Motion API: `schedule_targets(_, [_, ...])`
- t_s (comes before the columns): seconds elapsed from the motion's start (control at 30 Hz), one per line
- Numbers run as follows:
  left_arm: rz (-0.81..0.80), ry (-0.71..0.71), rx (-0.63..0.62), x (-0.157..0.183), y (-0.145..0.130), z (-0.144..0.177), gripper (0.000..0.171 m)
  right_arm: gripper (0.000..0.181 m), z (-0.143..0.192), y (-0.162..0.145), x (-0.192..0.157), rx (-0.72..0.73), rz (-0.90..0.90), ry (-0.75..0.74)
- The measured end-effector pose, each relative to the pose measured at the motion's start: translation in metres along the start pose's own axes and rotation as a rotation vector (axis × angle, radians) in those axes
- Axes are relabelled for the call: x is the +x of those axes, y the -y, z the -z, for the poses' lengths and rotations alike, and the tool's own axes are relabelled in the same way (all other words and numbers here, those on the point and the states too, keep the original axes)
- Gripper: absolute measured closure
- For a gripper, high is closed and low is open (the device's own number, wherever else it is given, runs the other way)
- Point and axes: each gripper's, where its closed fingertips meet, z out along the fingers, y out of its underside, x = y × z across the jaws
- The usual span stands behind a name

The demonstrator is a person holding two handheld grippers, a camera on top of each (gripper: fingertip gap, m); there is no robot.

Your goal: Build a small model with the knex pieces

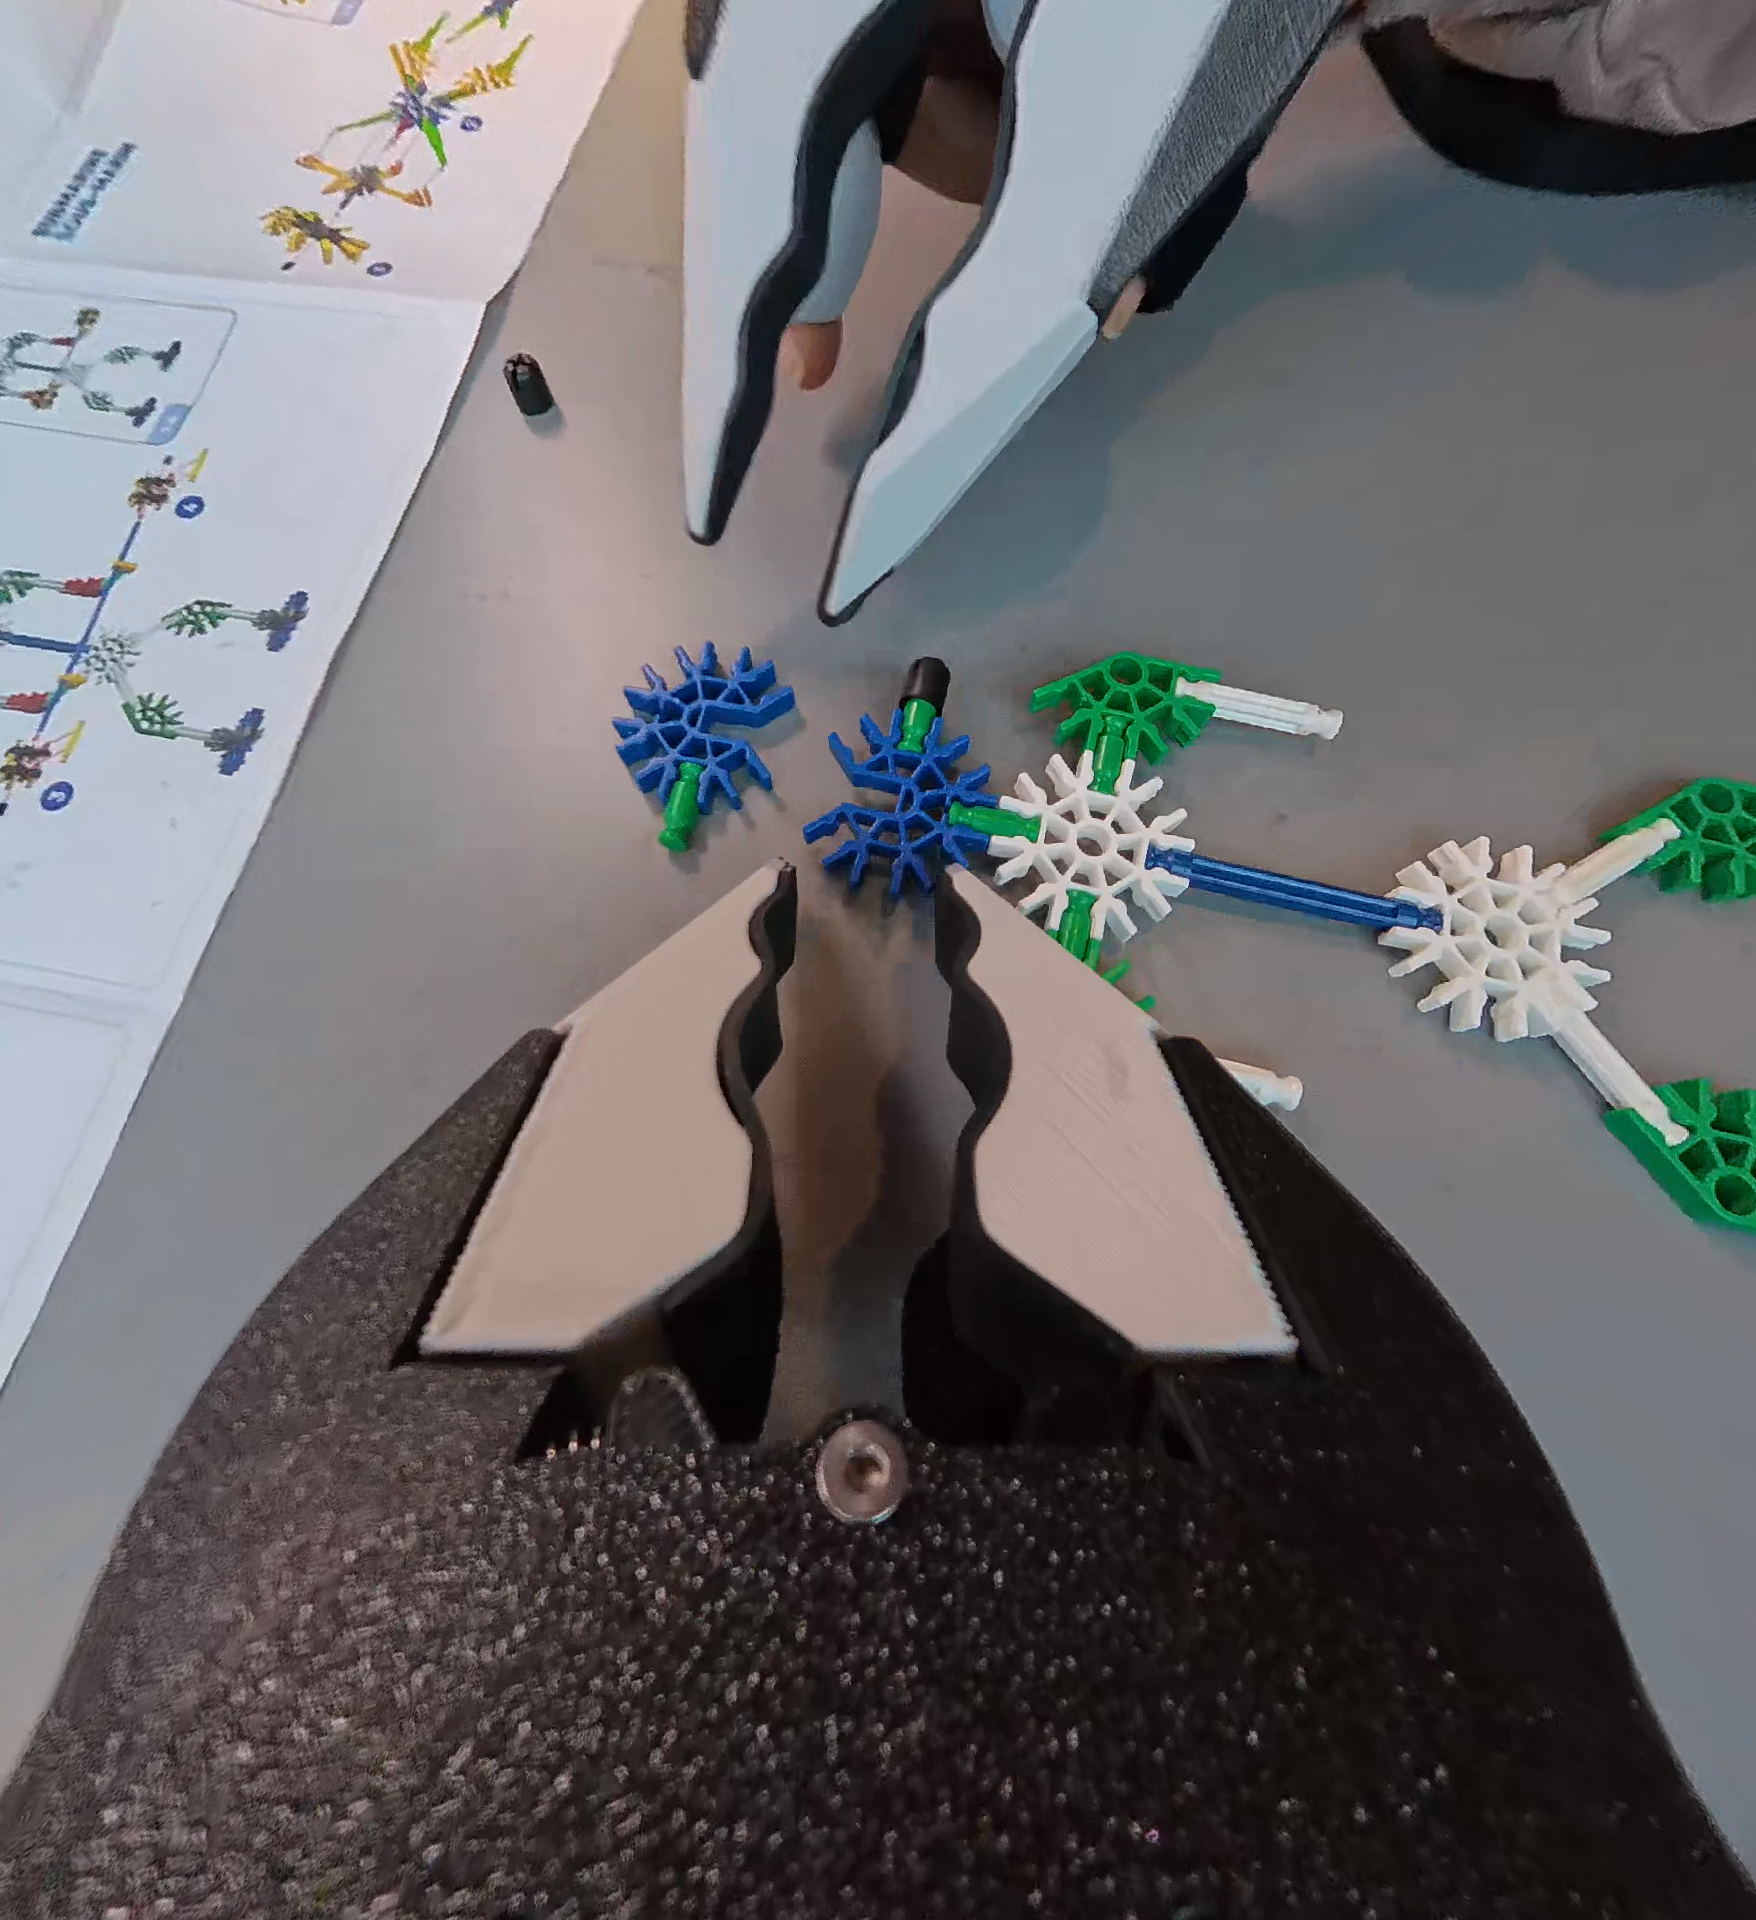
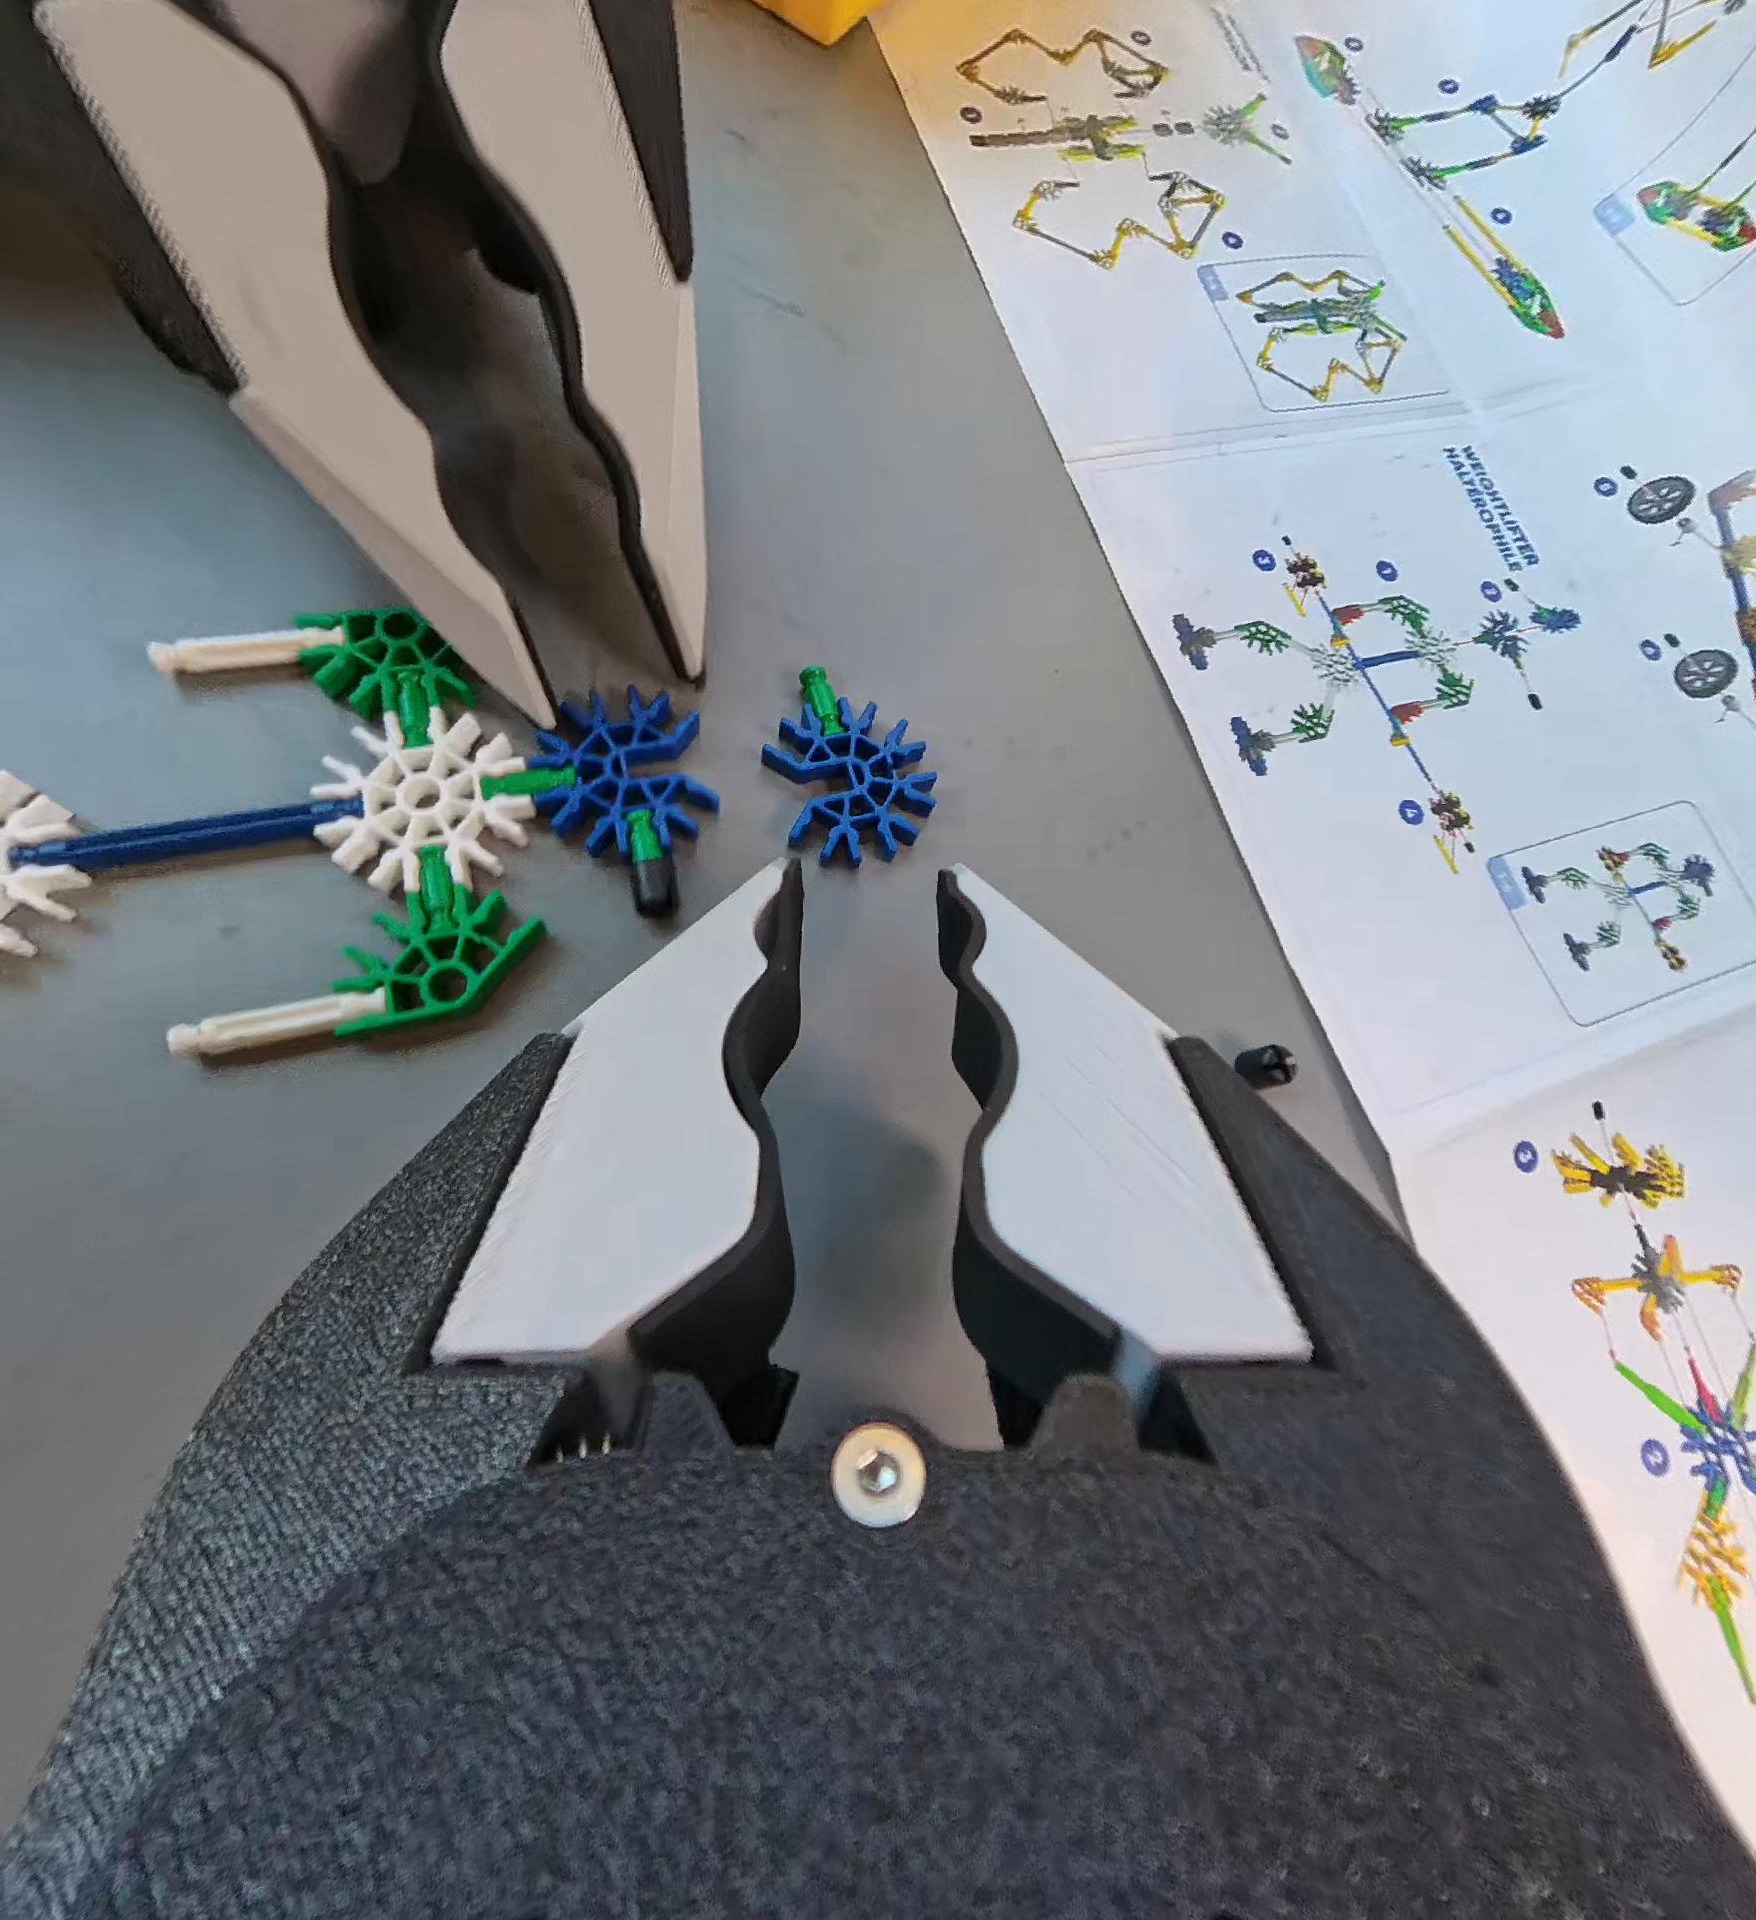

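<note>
Grey table (image 1: pixel 1476 499) with instruction sheet (image 1: pixel 126 520) at nine o'clock. Part-built rod-and-connector frame (image 1: pixel 1269 894) at three, joined. Loose blue connector (image 1: pixel 699 732) at eleven, unattached. Left gripper (image 1: pixel 869 883) and right gripper (image 2: pixel 869 878): both parted, empty. Stray black cap (image 1: pixel 531 387) at eleven.

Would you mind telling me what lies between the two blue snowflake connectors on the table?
Only bare grey table separates the loose blue connector from the attached blue connector; both wrist views show it.
</note>
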Motion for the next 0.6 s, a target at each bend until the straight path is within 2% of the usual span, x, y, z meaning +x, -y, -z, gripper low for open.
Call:
schedule_targets(0.07, [-0.001,0.000,-0.001,0.005,0.004,-0.005,0.153,0.157,-0.002,0.005,0.007,0.020,-0.021,-0.018])
schedule_targets(0.23, [0.077,0.027,-0.018,0.006,0.010,-0.016,0.154,0.157,-0.002,0.014,0.026,0.076,-0.062,-0.043])
schedule_targets(0.4, [0.139,-0.006,0.006,0.006,0.012,-0.012,0.148,0.149,-0.021,0.004,0.007,-0.035,-0.014,0.141])
schedule_targets(0.6, [0.194,0.004,0.060,0.001,0.008,0.007,0.148,0.144,-0.038,0.019,-0.003,-0.076,0.000,0.305])
